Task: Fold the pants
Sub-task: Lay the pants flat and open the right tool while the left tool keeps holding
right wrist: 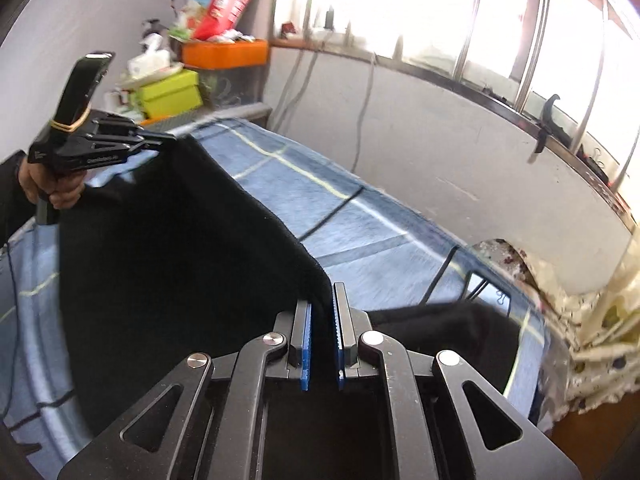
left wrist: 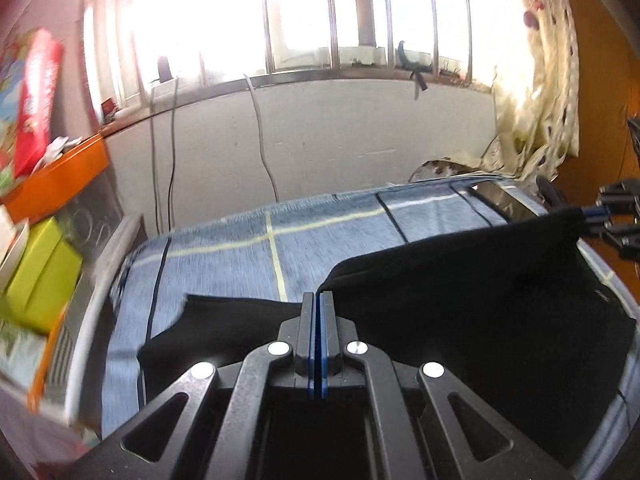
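Observation:
The black pants (left wrist: 460, 292) hang stretched between my two grippers above a blue checked cloth (left wrist: 248, 256) on the table. My left gripper (left wrist: 320, 300) is shut on one end of the pants' upper edge. It also shows in the right wrist view (right wrist: 168, 140), held in a hand, pinching the fabric. My right gripper (right wrist: 322, 300) is shut on the other end of the pants (right wrist: 168, 248), with fabric filling the gap between its blue pads. It shows at the right edge of the left wrist view (left wrist: 588, 212). The pants' lower part rests on the cloth (right wrist: 360, 232).
An orange bin (left wrist: 60, 176), green boxes (left wrist: 40, 276) and a red package (left wrist: 38, 100) stand at the left. A white wall (left wrist: 320, 140) with hanging cables and windows lies behind the table. A patterned curtain (left wrist: 536, 112) hangs at the right. A dark phone-like thing (left wrist: 500, 200) lies far right on the cloth.

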`<state>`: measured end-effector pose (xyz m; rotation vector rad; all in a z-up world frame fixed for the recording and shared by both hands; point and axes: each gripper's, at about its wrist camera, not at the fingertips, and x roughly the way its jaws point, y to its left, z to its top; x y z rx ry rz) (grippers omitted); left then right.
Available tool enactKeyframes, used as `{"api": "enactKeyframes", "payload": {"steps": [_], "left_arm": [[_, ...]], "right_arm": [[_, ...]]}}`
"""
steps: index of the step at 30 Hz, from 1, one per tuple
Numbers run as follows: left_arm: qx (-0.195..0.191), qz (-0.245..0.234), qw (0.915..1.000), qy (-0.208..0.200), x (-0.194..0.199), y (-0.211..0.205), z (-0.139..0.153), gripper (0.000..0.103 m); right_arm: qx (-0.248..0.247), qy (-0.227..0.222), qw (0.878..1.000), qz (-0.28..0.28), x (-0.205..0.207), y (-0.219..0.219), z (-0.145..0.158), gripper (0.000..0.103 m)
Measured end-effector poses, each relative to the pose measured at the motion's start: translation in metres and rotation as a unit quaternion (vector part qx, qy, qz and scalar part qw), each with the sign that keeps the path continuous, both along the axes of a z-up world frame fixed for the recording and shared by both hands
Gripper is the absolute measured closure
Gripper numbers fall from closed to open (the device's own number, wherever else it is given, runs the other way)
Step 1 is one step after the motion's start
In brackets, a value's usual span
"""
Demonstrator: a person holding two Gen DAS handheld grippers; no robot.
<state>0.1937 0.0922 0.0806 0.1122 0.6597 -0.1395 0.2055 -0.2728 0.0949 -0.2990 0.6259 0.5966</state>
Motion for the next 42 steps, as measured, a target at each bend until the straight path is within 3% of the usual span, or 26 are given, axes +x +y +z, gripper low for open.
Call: {"api": "enactKeyframes", "payload": {"steps": [4, 12, 16, 20, 22, 24, 26, 27, 32, 35, 36, 37, 38, 42], "left_arm": [[-0.013, -0.001, 0.9999, 0.004, -0.051, -0.009, -0.012, 0.101], [-0.038, 0.013, 0.9973, 0.061, -0.113, -0.014, -0.06, 0.1], [-0.072, 0.036, 0.9934, 0.081, -0.139, -0.007, -0.07, 0.1], [-0.128, 0.068, 0.9863, 0.078, -0.156, 0.013, -0.062, 0.098], [-0.137, 0.095, 0.9835, 0.069, -0.152, 0.022, -0.054, 0.088], [-0.134, 0.122, 0.9814, 0.062, -0.139, 0.028, -0.046, 0.061], [-0.125, 0.141, 0.9802, 0.06, -0.121, 0.029, -0.043, 0.05], [-0.113, 0.154, 0.9794, 0.065, -0.106, 0.028, -0.043, 0.049], [-0.041, 0.229, 0.9655, 0.117, -0.035, 0.025, -0.068, 0.049], [0.013, 0.232, 0.9651, 0.12, -0.015, 0.019, -0.079, 0.052], [0.02, 0.235, 0.9658, 0.109, -0.015, 0.018, -0.078, 0.085], [0.024, 0.237, 0.9649, 0.111, -0.013, 0.019, -0.077, 0.098], [0.016, 0.241, 0.9642, 0.11, -0.017, 0.022, -0.074, 0.098], [-0.017, 0.26, 0.9648, 0.036, -0.059, 0.038, -0.047, 0.099]], "right_arm": [[-0.007, 0.002, 1.0, -0.004, -0.058, 0.007, -0.017, 0.094], [0.004, 0.091, 0.995, -0.035, -0.116, 0.011, -0.082, 0.093], [0.024, 0.091, 0.994, -0.061, -0.128, 0.01, -0.078, 0.079], [0.061, 0.092, 0.992, -0.064, -0.143, 0.003, -0.066, 0.055], [0.071, 0.082, 0.991, -0.08, -0.144, -0.002, -0.061, 0.055], [0.08, 0.074, 0.989, -0.104, -0.148, -0.013, -0.061, 0.055], [0.099, 0.071, 0.983, -0.136, -0.144, -0.026, -0.06, 0.055], [0.107, 0.07, 0.98, -0.155, -0.142, -0.033, -0.06, 0.055], [0.144, 0.078, 0.96, -0.228, -0.14, -0.068, -0.066, 0.055], [0.146, 0.08, 0.956, -0.242, -0.142, -0.08, -0.068, 0.055], [0.144, 0.08, 0.955, -0.245, -0.141, -0.082, -0.068, 0.055], [0.145, 0.08, 0.955, -0.246, -0.141, -0.083, -0.068, 0.055], [0.146, 0.08, 0.954, -0.248, -0.141, -0.085, -0.068, 0.055], [0.154, 0.077, 0.95, -0.261, -0.143, -0.091, -0.067, 0.055]]}}
